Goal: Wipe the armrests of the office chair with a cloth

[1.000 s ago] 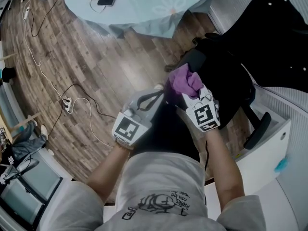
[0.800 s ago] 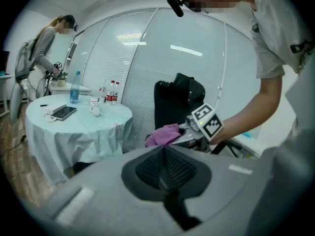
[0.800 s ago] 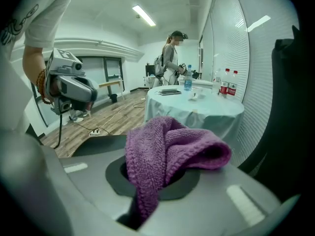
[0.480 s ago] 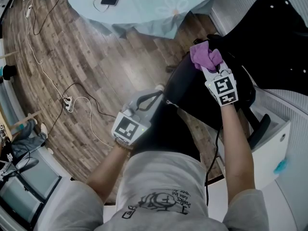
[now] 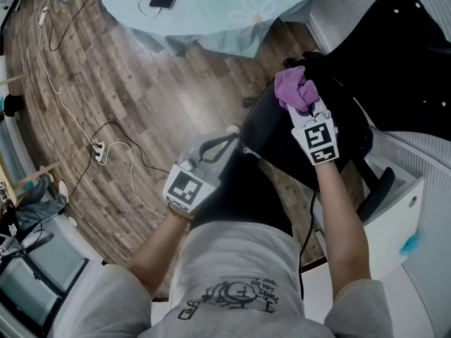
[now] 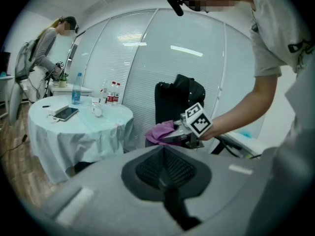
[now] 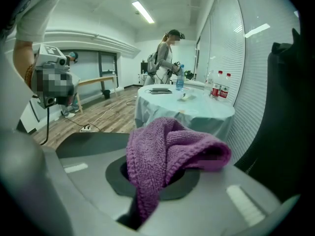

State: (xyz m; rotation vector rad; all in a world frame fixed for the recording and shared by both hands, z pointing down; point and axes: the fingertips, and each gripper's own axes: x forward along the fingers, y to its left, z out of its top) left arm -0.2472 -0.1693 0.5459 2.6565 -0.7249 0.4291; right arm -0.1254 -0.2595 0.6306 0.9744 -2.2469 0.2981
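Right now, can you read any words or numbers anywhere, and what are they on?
No text reads clearly.
Print on the grey T-shirt: small lettering round a drawing, too blurred to read.
Labels on the bottles on the round table: red, too small to read.
Square markers on the left gripper and right gripper: black-and-white patterns only, no letters or numbers.

From the head: looks steeply down, close over both forearms, onto the office chair (image 5: 271, 129) and wood floor (image 5: 141, 104), with the round table (image 5: 211, 13) at the top edge. From the left gripper (image 5: 231, 134): faces level across the room, toward that table and the right gripper (image 6: 171, 135). From the right gripper: peers past the purple cloth (image 7: 167, 151), near, at the same table.
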